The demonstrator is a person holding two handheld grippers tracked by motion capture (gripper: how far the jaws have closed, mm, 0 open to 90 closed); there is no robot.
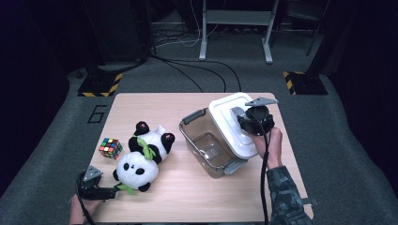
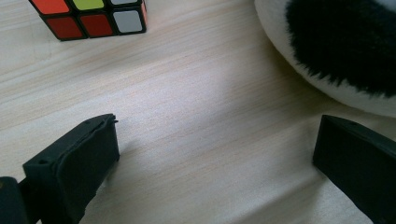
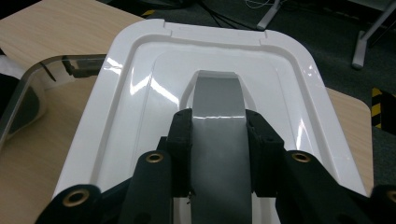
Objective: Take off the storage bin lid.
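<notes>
At the near left corner of the pale wooden table (image 1: 187,197), the left gripper (image 1: 109,191) lies low over the boards with its two black jaws spread wide and nothing between them; in the left gripper view bare wood shows in the gap. Just beyond its jaw tips lies the nearer of two black-and-white plush pandas (image 1: 136,169), its round white head almost touching the gripper, and the second black-and-white plush panda (image 1: 154,138) lies against it a little farther back, green leaf trim between them. To the left of the pandas, slightly apart from them, sits a small multicoloured puzzle cube (image 1: 110,148), whose red, green and white squares appear at the top of the left gripper view (image 2: 93,16). On the right side of the table, a sleeved forearm reaches in from the near edge, and the right gripper (image 3: 218,154) is clamped on the grey raised handle (image 3: 218,107) in the middle of a white rounded-rectangle plastic lid (image 1: 232,124), both pads pressing the handle's sides. The lid is tilted, and it overlaps the right rim of a clear smoky plastic storage box (image 1: 206,145) that stands open and looks empty. Beyond the table's far edge lie grey floor, black cables and a grey metal stand (image 1: 234,28).
</notes>
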